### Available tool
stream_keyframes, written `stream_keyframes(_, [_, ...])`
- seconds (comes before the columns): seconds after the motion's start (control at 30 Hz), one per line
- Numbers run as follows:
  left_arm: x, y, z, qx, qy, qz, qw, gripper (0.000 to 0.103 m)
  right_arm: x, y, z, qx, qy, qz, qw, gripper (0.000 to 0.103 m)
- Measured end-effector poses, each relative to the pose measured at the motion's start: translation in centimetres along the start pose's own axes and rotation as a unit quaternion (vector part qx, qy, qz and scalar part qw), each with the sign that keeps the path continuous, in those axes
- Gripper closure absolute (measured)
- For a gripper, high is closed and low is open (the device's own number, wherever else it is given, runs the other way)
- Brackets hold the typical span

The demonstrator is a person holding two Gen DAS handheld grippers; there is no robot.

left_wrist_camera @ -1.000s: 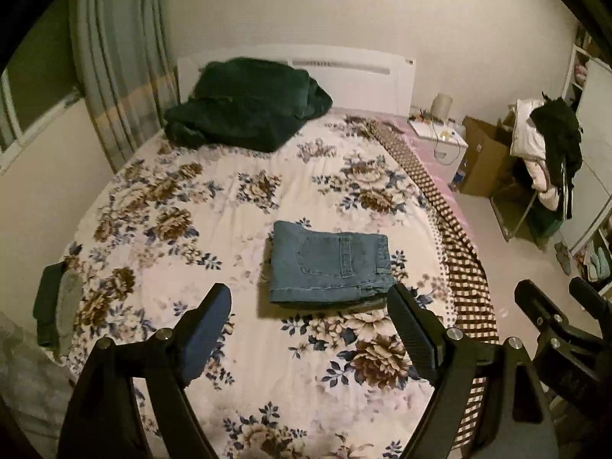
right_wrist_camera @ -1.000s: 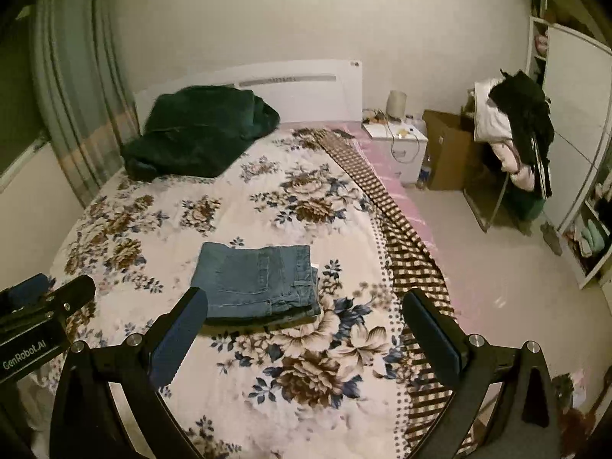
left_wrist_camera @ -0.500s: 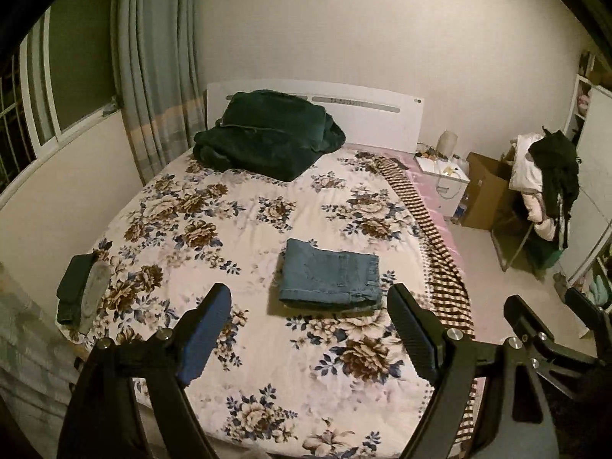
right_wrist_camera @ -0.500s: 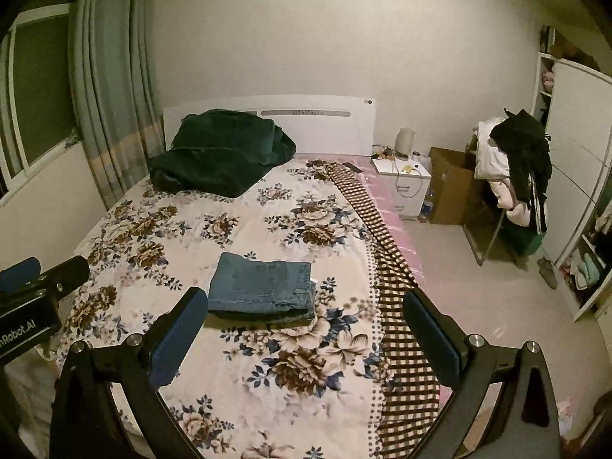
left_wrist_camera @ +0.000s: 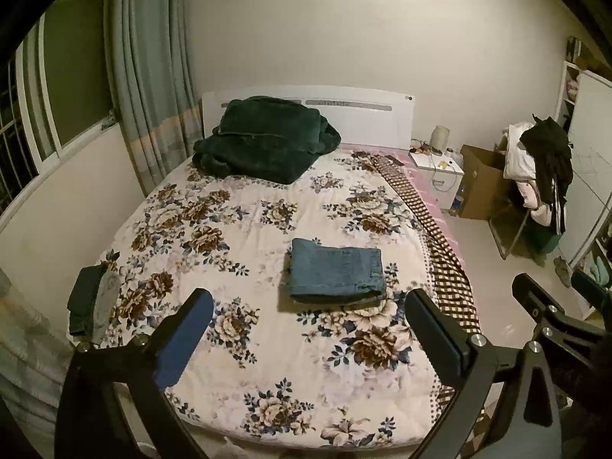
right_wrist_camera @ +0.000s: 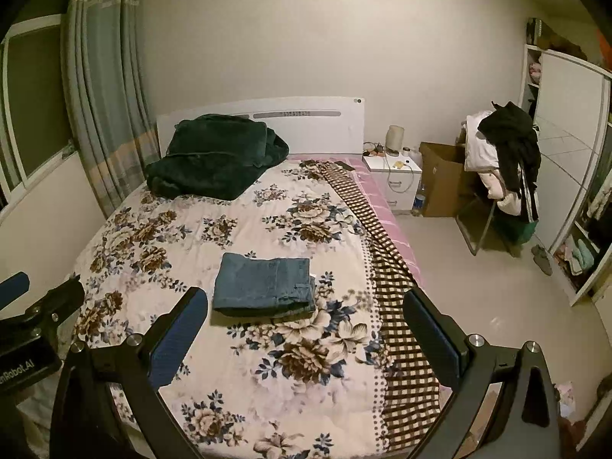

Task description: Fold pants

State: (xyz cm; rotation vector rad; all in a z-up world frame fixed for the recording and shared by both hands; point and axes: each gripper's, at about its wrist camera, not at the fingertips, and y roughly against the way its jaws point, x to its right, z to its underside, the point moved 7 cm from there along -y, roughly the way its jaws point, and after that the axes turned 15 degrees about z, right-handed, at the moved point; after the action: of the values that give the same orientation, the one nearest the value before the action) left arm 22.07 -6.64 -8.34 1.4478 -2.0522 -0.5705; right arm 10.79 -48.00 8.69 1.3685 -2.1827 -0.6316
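Note:
The blue jeans (left_wrist_camera: 334, 271) lie folded in a neat rectangle on the floral bedspread (left_wrist_camera: 229, 229), right of the bed's middle; they also show in the right wrist view (right_wrist_camera: 264, 285). My left gripper (left_wrist_camera: 308, 331) is open and empty, held well back from the jeans near the foot of the bed. My right gripper (right_wrist_camera: 306, 329) is open and empty too, likewise back from the jeans. The right gripper also shows at the right edge of the left wrist view (left_wrist_camera: 550, 317).
A dark green blanket (left_wrist_camera: 264, 139) is heaped by the white headboard (left_wrist_camera: 363, 114). A small dark item (left_wrist_camera: 90, 300) lies at the bed's left edge. A nightstand (left_wrist_camera: 436, 176), cardboard box (left_wrist_camera: 478, 179) and clothes-laden chair (left_wrist_camera: 535, 176) stand right of the bed.
Both grippers have pulled back and up from the bed, so the folded jeans look smaller and farther away. The jeans have not moved. Both grippers stayed open.

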Motion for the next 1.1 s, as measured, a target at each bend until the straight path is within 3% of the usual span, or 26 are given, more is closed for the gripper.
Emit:
stream_keyframes(0.5, [-1.1, 1.2, 0.8, 0.004, 0.005, -0.023, 0.9997, 0.001, -0.4, 0.4, 0.6, -0.010, 0.003, -0.001, 1.000, 0.000])
stream_keyframes(1.1, [-1.8, 0.9, 1.0, 0.000, 0.014, -0.021, 0.9997, 0.001, -0.6, -0.3, 0.4, -0.016, 0.009, -0.007, 1.000, 0.000])
